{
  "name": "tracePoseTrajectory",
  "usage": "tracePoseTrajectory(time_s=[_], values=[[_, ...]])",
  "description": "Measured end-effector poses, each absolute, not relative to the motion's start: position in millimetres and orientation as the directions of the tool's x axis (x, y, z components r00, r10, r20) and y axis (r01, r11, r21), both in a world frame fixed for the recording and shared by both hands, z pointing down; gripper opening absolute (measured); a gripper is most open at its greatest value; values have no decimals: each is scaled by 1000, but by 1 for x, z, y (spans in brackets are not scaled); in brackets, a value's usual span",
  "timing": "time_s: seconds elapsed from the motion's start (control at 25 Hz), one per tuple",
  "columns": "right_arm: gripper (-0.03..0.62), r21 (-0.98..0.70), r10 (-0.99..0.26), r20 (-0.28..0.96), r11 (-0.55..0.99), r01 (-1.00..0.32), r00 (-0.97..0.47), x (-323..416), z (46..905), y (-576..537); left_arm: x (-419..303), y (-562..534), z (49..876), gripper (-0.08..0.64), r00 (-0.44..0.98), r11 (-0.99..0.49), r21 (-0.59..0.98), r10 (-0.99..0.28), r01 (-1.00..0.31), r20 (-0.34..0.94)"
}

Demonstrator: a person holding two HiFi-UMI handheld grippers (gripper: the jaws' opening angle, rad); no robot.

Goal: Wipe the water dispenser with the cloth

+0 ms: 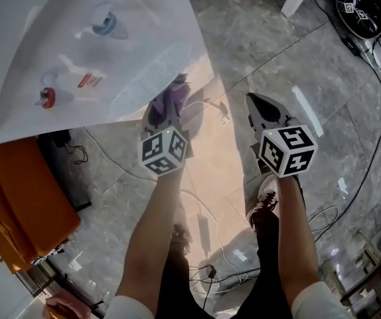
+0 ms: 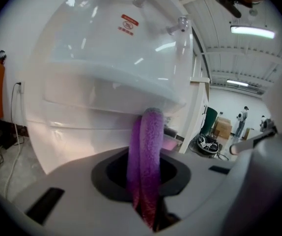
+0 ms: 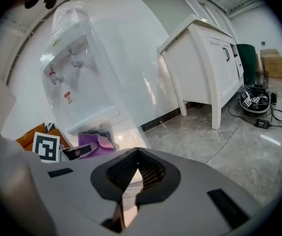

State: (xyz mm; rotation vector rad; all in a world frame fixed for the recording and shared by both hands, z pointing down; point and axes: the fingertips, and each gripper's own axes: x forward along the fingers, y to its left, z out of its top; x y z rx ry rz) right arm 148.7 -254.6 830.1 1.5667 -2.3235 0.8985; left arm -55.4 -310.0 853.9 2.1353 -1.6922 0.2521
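The white water dispenser [image 1: 77,38] fills the upper left of the head view, with a blue tap, a red tap and a drip grille. My left gripper [image 1: 168,109] is shut on a purple cloth [image 1: 172,97] just below the grille. In the left gripper view the cloth [image 2: 148,146] stands up between the jaws and its top presses against the dispenser [image 2: 106,63] under the tray ledge. My right gripper [image 1: 256,102] hangs to the right, off the dispenser, over the floor. Its jaws [image 3: 137,152] are shut with nothing in them. That view also shows the dispenser [image 3: 97,58], the cloth [image 3: 94,142] and the left gripper [image 3: 71,154].
An orange seat [image 1: 24,198] stands left of my legs. Cables and a power strip [image 1: 204,232] lie on the tiled floor. A white cabinet [image 3: 210,58] stands right of the dispenser, with gear and cords [image 3: 254,102] beyond it. A person [image 2: 242,117] stands far off.
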Motion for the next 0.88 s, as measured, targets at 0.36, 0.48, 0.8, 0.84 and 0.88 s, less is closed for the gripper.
tracePoseTrajectory(time_s=[0.36,0.48,0.8,0.84,0.88], values=[[14,-283,-746,512,321,-904,-426,130,834,-251,-138,-274,874,66,106,-54,130,-894,-990,436],[14,-217,-760,533,301,-929,-371,137,837,-251,-164,-261,883,66,22,59,163,-890,-985,456],[14,-191,-757,603,171,-967,-253,182,854,-236,-110,-245,915,66,179,-111,160,-838,-981,515],[14,-193,-759,607,148,-970,-236,190,856,-236,-91,-246,920,66,221,-157,165,-828,-974,516],[14,-194,-760,610,131,-972,-224,197,857,-236,-72,-248,925,66,257,-197,170,-819,-965,512]])
